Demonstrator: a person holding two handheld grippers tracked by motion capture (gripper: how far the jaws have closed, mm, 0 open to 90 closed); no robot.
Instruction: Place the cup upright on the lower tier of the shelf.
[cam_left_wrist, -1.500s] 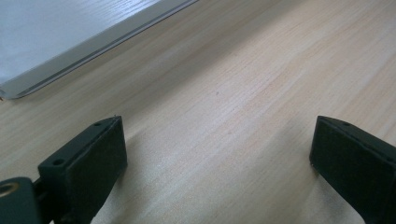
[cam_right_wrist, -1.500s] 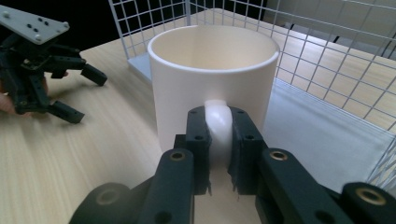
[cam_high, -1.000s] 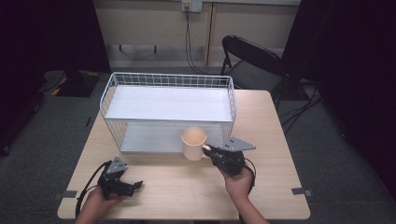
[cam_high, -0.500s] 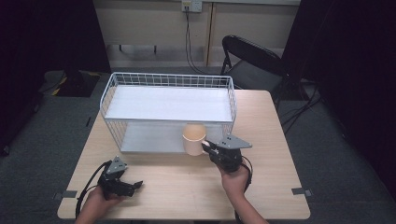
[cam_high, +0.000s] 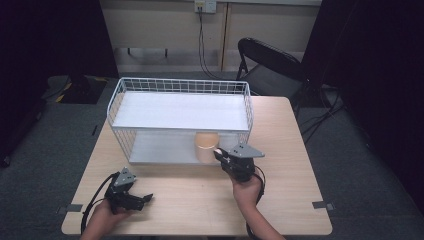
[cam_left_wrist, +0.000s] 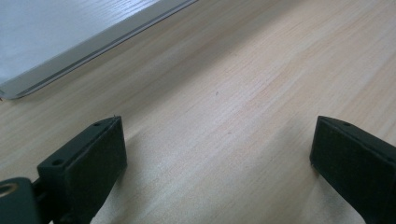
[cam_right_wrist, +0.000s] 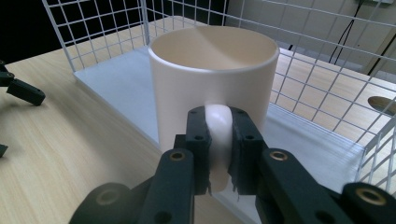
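Observation:
A cream mug (cam_high: 206, 146) stands upright at the front edge of the white wire rack's lower shelf (cam_high: 160, 147); whether it rests there I cannot tell. My right gripper (cam_high: 219, 153) is shut on the mug's handle (cam_right_wrist: 218, 122). In the right gripper view the two black jaws clamp that handle from both sides, with the mug (cam_right_wrist: 212, 74) close ahead and the right gripper (cam_right_wrist: 219, 140) below it. My left gripper (cam_high: 144, 200) lies low on the table at the front left, open. In the left gripper view the left gripper (cam_left_wrist: 217, 149) has bare wood between its jaws.
The wire rack (cam_high: 247, 107) has a white upper shelf (cam_high: 180, 111) and wire walls, and takes up the table's far half. The lower shelf's metal edge (cam_left_wrist: 70, 46) lies ahead of the left gripper. A folding chair (cam_high: 272, 65) stands behind the table (cam_high: 290, 175).
The right gripper has carried the mug a little farther toward the rack's lower shelf. The left gripper has stayed where it was.

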